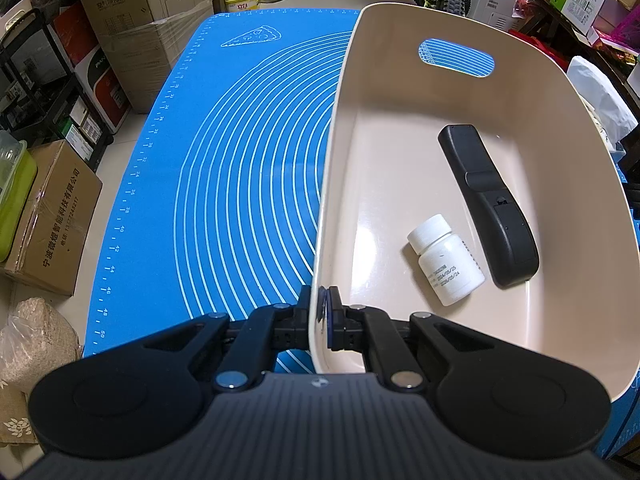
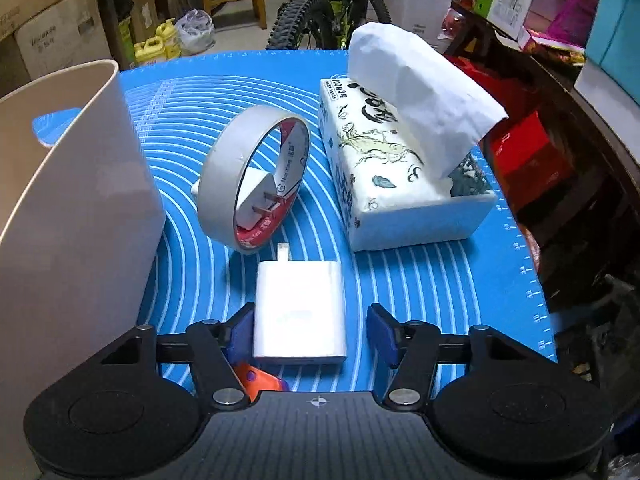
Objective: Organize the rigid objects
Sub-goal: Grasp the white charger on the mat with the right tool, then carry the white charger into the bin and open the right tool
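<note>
A beige bin [image 1: 340, 128] stands on the blue mat [image 1: 240, 160]. In it lie a black remote [image 1: 486, 204] and a white pill bottle [image 1: 446, 260]. My left gripper [image 1: 324, 312] is shut on the bin's near rim. In the right wrist view the bin's outer wall [image 2: 80, 220] is at the left. My right gripper [image 2: 312, 334] is open, its jaws on either side of a white charger [image 2: 300, 312] lying on the mat; the left pad is close to it, the right pad apart. A tape roll [image 2: 236, 176] stands on edge behind it, with a second white plug [image 2: 260, 196] seen through it.
A tissue box [image 2: 404, 176] with a tissue sticking up sits at the right of the mat. An orange object [image 2: 260, 380] lies under the right gripper. Cardboard boxes [image 1: 132, 20], a bicycle [image 2: 332, 12] and shelves surround the table.
</note>
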{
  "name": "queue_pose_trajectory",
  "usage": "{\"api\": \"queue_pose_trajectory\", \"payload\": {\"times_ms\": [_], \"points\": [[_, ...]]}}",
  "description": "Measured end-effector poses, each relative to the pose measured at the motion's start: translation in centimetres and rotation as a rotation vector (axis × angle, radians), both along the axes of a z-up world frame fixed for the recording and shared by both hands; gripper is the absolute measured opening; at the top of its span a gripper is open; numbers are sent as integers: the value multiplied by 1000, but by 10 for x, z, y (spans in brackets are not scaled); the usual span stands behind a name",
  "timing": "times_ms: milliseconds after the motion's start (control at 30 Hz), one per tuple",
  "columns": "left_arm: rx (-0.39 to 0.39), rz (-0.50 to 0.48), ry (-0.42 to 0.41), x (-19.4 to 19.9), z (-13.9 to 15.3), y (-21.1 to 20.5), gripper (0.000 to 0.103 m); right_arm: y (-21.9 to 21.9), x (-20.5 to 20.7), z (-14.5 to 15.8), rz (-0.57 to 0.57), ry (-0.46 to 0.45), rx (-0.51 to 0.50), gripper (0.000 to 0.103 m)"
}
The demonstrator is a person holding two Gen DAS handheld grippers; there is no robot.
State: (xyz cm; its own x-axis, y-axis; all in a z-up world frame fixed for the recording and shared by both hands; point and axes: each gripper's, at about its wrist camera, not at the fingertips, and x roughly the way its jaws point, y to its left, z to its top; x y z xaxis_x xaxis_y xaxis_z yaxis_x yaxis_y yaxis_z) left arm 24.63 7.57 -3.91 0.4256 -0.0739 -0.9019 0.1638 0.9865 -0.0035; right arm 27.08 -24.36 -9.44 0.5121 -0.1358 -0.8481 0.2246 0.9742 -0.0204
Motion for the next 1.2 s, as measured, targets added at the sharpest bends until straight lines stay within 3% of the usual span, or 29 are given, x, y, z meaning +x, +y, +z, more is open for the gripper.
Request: {"api": "queue_pose_trajectory", "payload": {"times_ms": [67, 100, 400, 767, 967, 1200], "points": [[0, 0, 0, 0, 0, 0, 8, 1, 0, 0, 8, -7, 13, 61], [0, 0, 0, 0, 0, 0, 8, 1, 0, 0, 17, -9, 20, 50], [-5, 0, 1, 1, 0, 0, 8, 6, -16, 10, -19, -50, -17, 51], [-5, 0, 1, 1, 0, 0, 8, 1, -43, 59, -25, -153, -3, 51], [-6, 1, 1, 1, 0, 0, 8, 27, -54, 100, 84, -243, 20, 51], [-6, 3, 1, 0, 0, -1, 8, 87, -46, 143, 261, -335, 14, 51]]}}
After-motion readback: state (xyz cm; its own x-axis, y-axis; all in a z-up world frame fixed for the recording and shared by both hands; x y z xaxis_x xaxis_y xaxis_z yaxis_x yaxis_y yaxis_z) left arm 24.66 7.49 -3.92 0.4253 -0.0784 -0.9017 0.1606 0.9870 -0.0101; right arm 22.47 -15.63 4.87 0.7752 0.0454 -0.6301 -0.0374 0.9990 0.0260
